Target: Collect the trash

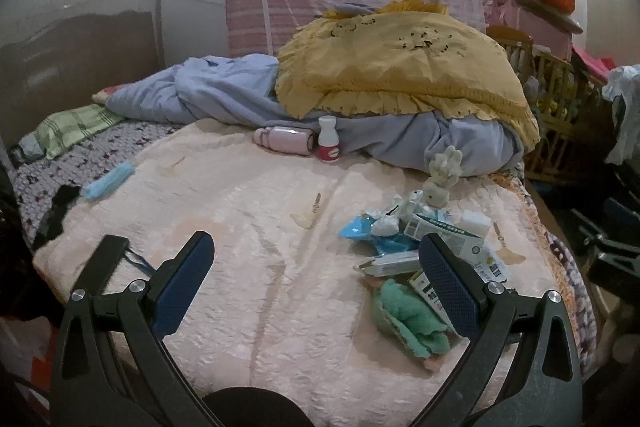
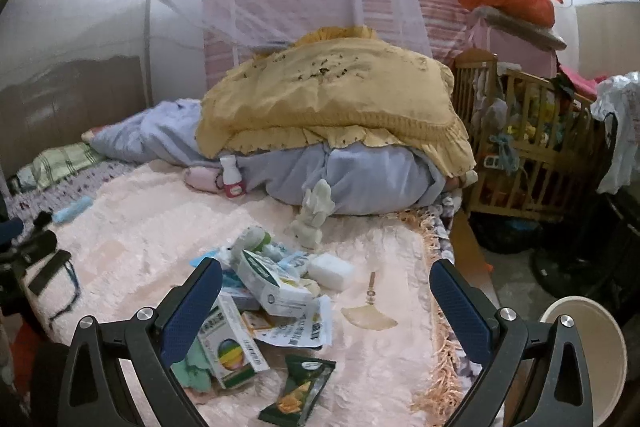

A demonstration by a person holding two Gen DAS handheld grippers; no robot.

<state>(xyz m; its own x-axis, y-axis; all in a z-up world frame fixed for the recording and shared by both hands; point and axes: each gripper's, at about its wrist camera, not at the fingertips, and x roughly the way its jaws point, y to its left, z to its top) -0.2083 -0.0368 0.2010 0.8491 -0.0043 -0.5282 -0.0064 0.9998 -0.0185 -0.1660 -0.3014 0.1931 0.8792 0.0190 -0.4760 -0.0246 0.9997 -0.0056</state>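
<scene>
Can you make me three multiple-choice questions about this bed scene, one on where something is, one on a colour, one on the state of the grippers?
1. Where does the small white bottle with the red label stand?
A. in the pile of trash
B. beside the pink roll, against the blue blanket
C. on the floor

2. What colour is the frilled pillow on top of the blanket?
A. yellow
B. green
C. white

3. How are the fingers of the left gripper and the right gripper?
A. both shut on trash
B. left open, right shut
C. both open and holding nothing

Answers: 1 B, the bottle is upright next to the roll at the blanket's edge. 2 A, the pillow is yellow in both views. 3 C, each pair of fingers is spread wide with only the bed cover and the pile of trash seen between them.
</scene>
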